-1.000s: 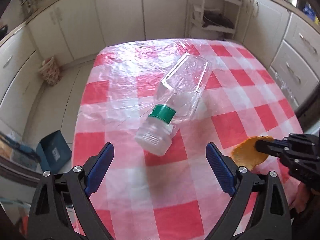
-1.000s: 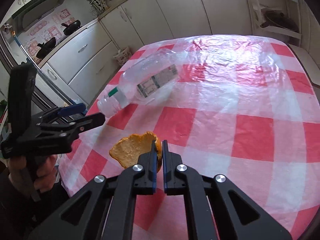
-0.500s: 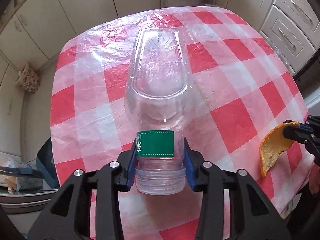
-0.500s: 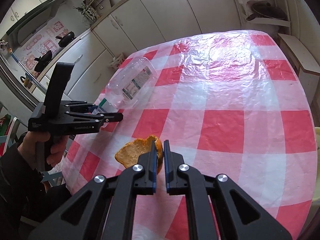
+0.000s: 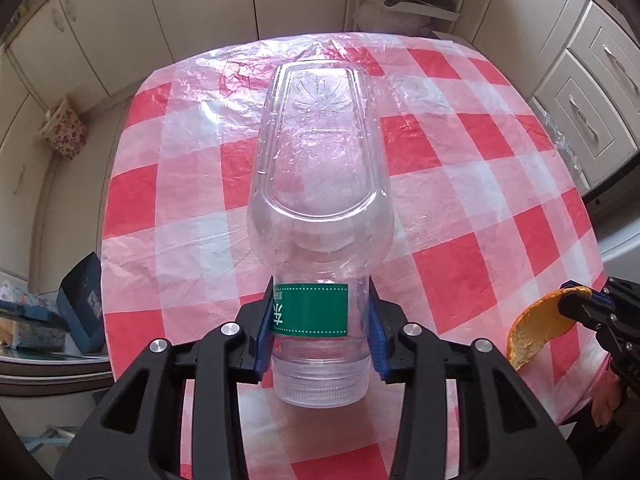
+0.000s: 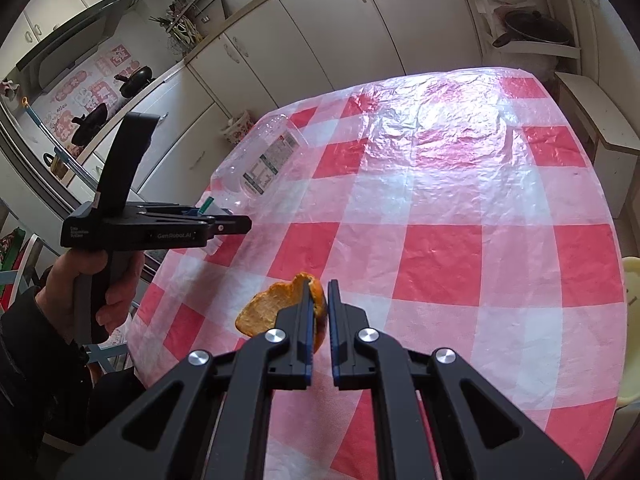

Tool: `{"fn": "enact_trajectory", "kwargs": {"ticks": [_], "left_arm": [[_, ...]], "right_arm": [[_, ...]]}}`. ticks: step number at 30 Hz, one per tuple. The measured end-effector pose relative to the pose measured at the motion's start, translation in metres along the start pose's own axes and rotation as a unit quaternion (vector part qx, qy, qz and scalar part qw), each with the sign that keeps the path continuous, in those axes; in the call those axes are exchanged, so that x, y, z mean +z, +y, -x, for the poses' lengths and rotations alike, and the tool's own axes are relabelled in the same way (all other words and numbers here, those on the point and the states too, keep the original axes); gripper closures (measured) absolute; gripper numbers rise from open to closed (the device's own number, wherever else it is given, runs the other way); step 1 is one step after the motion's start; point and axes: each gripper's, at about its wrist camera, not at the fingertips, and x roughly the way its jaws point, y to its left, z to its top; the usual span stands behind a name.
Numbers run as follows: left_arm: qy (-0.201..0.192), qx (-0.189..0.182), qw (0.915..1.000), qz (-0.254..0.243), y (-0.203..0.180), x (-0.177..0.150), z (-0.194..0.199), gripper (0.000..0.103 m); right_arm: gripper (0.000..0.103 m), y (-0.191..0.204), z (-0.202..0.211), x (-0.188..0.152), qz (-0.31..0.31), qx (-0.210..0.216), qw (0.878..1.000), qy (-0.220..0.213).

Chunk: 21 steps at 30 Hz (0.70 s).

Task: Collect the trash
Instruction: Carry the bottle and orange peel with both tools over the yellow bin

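A red-and-white checked tablecloth [image 5: 460, 264] under clear plastic film covers the kitchen table, cream cabinets [image 5: 120, 32] behind it. The empty clear plastic bottle [image 5: 320, 184] with a green neck band juts forward over the cloth, its neck clamped between the blue pads of the left gripper [image 5: 318, 330], whose jaws have just been closing on it. Well to the right, the right gripper [image 6: 319, 312] pinches an orange peel [image 6: 272, 308], apparently lifted off the cloth. A floral basket [image 5: 64, 132] stands on the floor beyond the table.
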Motion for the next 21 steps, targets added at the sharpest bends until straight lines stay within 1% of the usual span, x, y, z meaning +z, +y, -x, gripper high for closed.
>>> {"fn": "enact_trajectory", "kwargs": {"ticks": [2,5,8,11,14,16,18,21], "left_arm": [[-0.020,-0.005,0.9998,0.007,-0.005,-0.005,0.015,0.066],[-0.041,-0.014,0.9990,0.001,-0.021,-0.013,0.034,0.066],[-0.057,-0.030,0.9978,-0.019,-0.054,-0.022,0.053,0.066],[-0.072,-0.055,0.9952,-0.038,-0.091,-0.023,0.066,0.066],[-0.082,-0.090,0.9907,-0.060,-0.134,-0.018,0.074,0.066],[-0.087,-0.110,0.9870,-0.079,-0.167,-0.013,0.076,0.066],[-0.088,-0.130,0.9833,-0.093,-0.200,-0.007,0.074,0.066],[-0.078,-0.160,0.9783,-0.106,-0.250,-0.001,0.061,0.066]], "right_arm": [[0.094,-0.002,0.007,0.001,-0.001,-0.003,1.000,-0.010],[0.096,-0.009,0.025,0.004,-0.004,-0.016,0.999,-0.036],[0.097,-0.024,0.047,0.009,-0.013,-0.038,0.997,-0.061],[0.097,-0.054,0.078,0.012,-0.040,-0.068,0.993,-0.088],[0.097,-0.098,0.112,0.012,-0.077,-0.114,0.985,-0.105],[0.097,-0.131,0.133,0.012,-0.103,-0.152,0.978,-0.105],[0.097,-0.166,0.147,0.012,-0.120,-0.194,0.969,-0.093],[0.097,-0.219,0.152,0.012,-0.143,-0.247,0.957,-0.054]]}}
